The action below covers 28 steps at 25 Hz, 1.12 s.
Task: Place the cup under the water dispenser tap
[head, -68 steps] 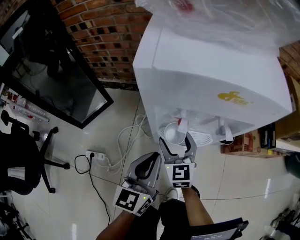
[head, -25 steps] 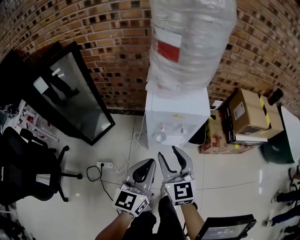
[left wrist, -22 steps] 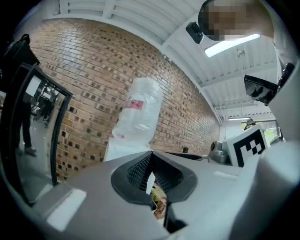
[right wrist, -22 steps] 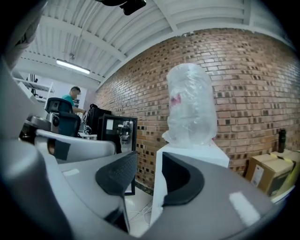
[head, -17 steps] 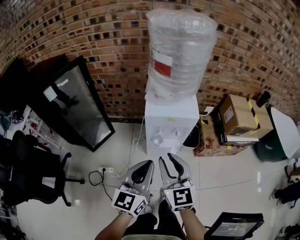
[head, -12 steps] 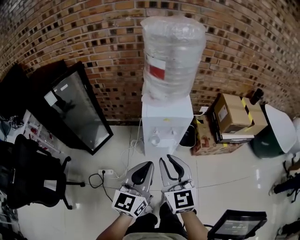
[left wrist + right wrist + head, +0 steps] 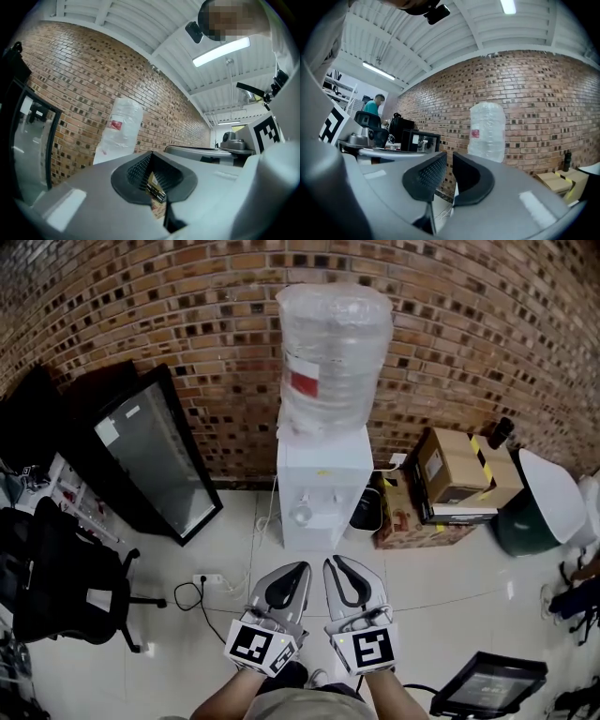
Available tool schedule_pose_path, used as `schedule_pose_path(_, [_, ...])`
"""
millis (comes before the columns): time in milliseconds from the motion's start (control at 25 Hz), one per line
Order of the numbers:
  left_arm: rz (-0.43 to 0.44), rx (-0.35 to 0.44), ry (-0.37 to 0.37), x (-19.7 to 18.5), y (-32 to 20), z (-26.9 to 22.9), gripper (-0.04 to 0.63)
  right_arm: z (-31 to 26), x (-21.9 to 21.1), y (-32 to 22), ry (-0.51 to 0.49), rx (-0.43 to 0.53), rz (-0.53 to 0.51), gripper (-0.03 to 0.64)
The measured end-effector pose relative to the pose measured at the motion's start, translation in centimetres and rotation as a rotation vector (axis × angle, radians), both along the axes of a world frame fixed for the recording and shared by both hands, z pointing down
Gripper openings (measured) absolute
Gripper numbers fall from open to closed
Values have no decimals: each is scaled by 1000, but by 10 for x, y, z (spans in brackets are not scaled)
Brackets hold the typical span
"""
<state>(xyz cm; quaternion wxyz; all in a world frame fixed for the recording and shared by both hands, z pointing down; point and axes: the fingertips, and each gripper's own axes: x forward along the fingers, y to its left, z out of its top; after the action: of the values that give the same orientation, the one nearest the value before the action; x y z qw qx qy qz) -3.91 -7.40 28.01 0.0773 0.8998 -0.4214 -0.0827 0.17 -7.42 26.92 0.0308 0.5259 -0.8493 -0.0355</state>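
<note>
The white water dispenser (image 7: 319, 488) stands against the brick wall with a plastic-wrapped bottle (image 7: 333, 357) on top. A small white cup (image 7: 301, 516) sits in its recess under the taps. Both grippers are held level well in front of it, side by side over the floor, and neither touches the cup. My left gripper (image 7: 301, 567) has its tips together and holds nothing. The jaws of my right gripper (image 7: 334, 562) are closing, with a narrow gap left and nothing between them. From my left gripper (image 7: 151, 156) and my right gripper (image 7: 449, 157), only the bottle (image 7: 119, 126) (image 7: 487, 131) shows past the jaws.
A black glass-fronted cabinet (image 7: 155, 451) leans on the wall at the left, beside an office chair (image 7: 56, 573). A power strip with cables (image 7: 211, 582) lies on the tiles. Cardboard boxes (image 7: 459, 474) and a green bin (image 7: 530, 512) stand to the right. A person (image 7: 372, 107) is far off.
Both grippers have drawn back from the dispenser and risen, so it looks smaller. The right jaws, wide open around the cup earlier, have narrowed; the cup stays under the tap.
</note>
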Motion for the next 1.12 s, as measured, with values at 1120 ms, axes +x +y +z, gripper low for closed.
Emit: schedule_pose_path(1120, [-26, 63, -42, 54, 150, -25, 0, -23, 52, 152, -28, 39, -60, 5])
